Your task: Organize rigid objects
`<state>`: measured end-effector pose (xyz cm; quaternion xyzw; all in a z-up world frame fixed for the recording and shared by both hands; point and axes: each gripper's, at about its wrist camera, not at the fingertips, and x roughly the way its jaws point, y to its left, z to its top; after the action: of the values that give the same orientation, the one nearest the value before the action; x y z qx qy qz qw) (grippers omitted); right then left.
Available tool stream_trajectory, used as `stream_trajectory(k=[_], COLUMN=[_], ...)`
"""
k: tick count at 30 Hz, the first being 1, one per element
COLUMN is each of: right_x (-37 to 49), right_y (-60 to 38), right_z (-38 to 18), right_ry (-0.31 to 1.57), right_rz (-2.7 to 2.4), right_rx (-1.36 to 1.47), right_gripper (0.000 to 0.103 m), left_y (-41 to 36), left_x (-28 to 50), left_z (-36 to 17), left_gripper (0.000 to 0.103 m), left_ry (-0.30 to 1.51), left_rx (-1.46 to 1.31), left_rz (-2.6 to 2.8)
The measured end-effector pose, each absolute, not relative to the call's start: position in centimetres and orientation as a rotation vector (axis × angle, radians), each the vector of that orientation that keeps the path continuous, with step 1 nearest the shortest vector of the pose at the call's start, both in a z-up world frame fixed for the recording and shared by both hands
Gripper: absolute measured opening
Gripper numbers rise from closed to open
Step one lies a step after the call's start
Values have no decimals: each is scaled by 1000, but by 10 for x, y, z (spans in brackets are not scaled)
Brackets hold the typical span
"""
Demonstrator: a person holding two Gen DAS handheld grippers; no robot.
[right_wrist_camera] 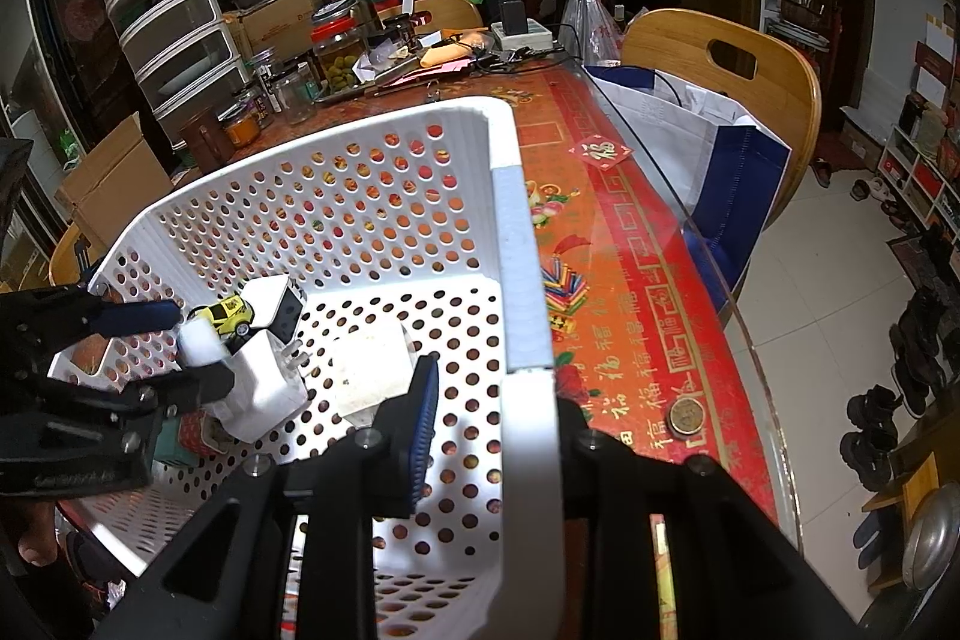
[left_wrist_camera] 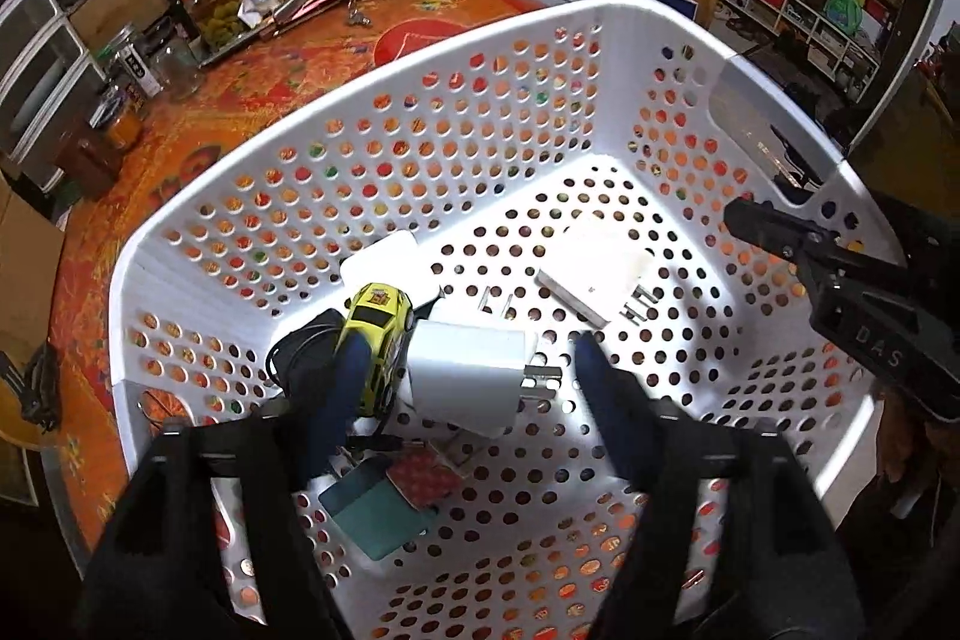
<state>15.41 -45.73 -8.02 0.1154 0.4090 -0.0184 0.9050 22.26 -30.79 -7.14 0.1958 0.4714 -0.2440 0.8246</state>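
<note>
Basket sits on the table. I see my left gripper inside it, fingers spread wide, gripping nothing; toy car touches the left finger, white charger lies between them. Second charger lies farther right. My right gripper straddles the basket's wall, fingers pinching it.

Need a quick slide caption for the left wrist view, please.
Open left gripper reaches into the white perforated basket, straddling a white charger beside a yellow toy car.
</note>
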Motion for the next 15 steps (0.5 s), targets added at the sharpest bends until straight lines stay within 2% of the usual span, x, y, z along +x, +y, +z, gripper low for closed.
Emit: stream_trajectory(k=[2,8,10,12,13,14,15], right_x=[154,156,157,156,154,151,145], right_y=[-456,-450,-452,-453,-455,-457,-458], right_z=[-80,-78,-79,-79,-79,-78,-73], right_ry=[846,854,860,864,863,855,826], right_rz=[-37,-37,-33,-37,-45,-48,-47], right_rx=[237,232,244,250,253,261,280], right_gripper=[28,28,33,57,65,84,99], left_y=[-307,-300,-296,-289,-287,-282,-278], left_x=[219,217,216,213,212,210,207], left_z=[-65,-59,-56,-50,-47,-42,-39], left_gripper=[96,98,99,103,103,103,103], left_ry=[968,950,928,896,881,859,843], left_rx=[412,381,363,346,338,330,326], left_rz=[-529,-550,-548,-539,-533,-523,-518])
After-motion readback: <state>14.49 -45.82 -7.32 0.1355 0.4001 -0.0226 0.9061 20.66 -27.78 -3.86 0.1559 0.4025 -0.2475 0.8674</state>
